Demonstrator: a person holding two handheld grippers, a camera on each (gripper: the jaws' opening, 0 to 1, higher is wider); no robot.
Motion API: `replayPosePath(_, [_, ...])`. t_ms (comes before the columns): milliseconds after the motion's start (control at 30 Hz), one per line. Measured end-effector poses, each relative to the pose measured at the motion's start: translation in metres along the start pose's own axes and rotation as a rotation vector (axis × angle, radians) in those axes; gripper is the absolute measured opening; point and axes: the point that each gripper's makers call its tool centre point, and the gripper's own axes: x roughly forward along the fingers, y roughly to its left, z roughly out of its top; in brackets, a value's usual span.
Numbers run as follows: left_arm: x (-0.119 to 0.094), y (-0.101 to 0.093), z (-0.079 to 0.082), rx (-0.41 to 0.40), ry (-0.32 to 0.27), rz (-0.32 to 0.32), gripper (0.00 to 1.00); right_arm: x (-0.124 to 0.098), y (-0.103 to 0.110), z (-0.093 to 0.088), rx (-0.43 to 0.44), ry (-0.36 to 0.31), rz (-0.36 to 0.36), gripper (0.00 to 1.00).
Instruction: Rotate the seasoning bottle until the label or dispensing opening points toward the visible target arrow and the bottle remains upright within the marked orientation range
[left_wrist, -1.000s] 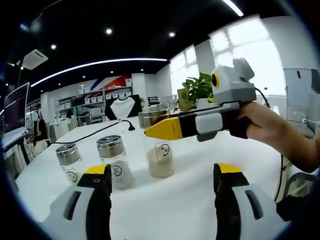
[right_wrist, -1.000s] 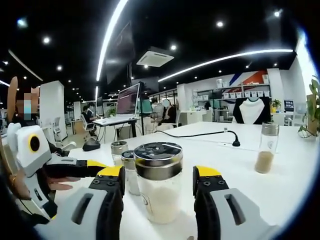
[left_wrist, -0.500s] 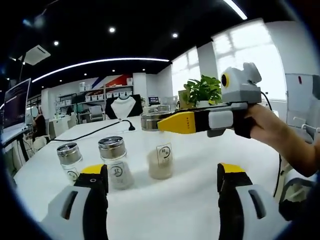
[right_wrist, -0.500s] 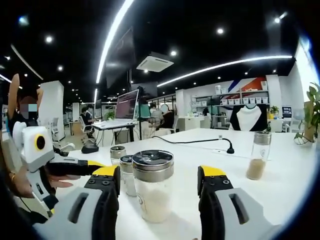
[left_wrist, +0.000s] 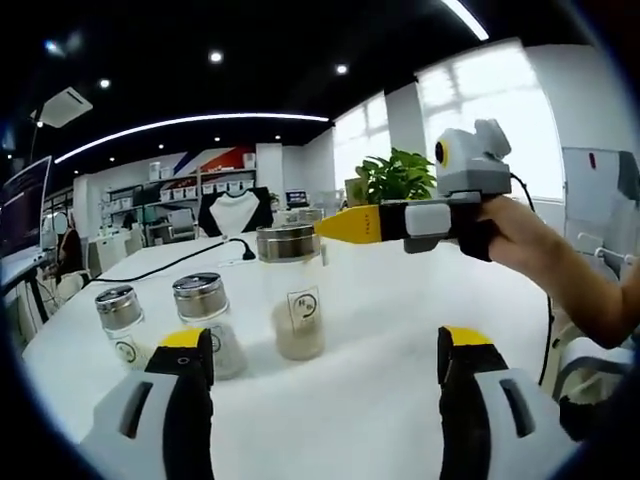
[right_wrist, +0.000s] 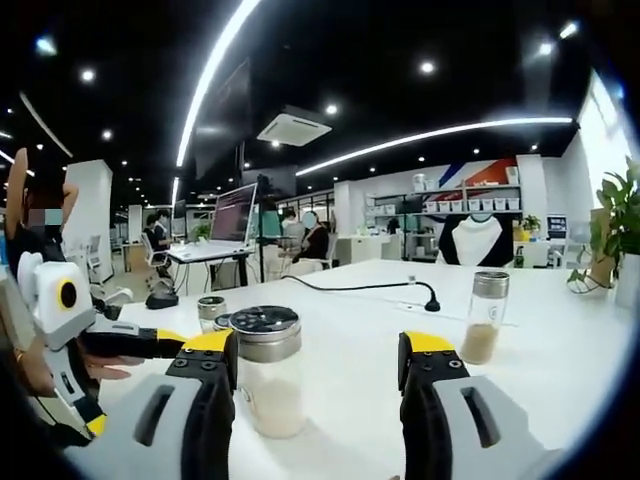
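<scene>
Sitting upright on the white table (left_wrist: 380, 330), the seasoning bottle (left_wrist: 293, 292) was center-left in the left gripper view w/ its round label facing the cam. Left gripper (left_wrist: 325, 375) had jaws spread wide at the bottom, holding nothing. Right gripper (left_wrist: 350, 225) came in from the right, tip just above/beside the bottle lid, can't tell if touching. In the right gripper view the right gripper (right_wrist: 318, 355) was wide open too, bottle (right_wrist: 266, 370) by its left jaw, not clamped. Two smaller shakers (left_wrist: 205, 320) lower left.
</scene>
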Motion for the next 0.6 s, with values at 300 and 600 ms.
replayPosePath(300, [0.002, -0.008, 0.004, -0.003, -0.003, -0.039, 1.0, -0.013, -0.035, 0.015, 0.004, -0.023, -0.088, 0.66])
replayPosePath(600, [0.001, -0.005, 0.015, 0.001, -0.022, -0.037, 0.99, -0.023, -0.074, 0.038, -0.038, -0.044, -0.162, 0.66])
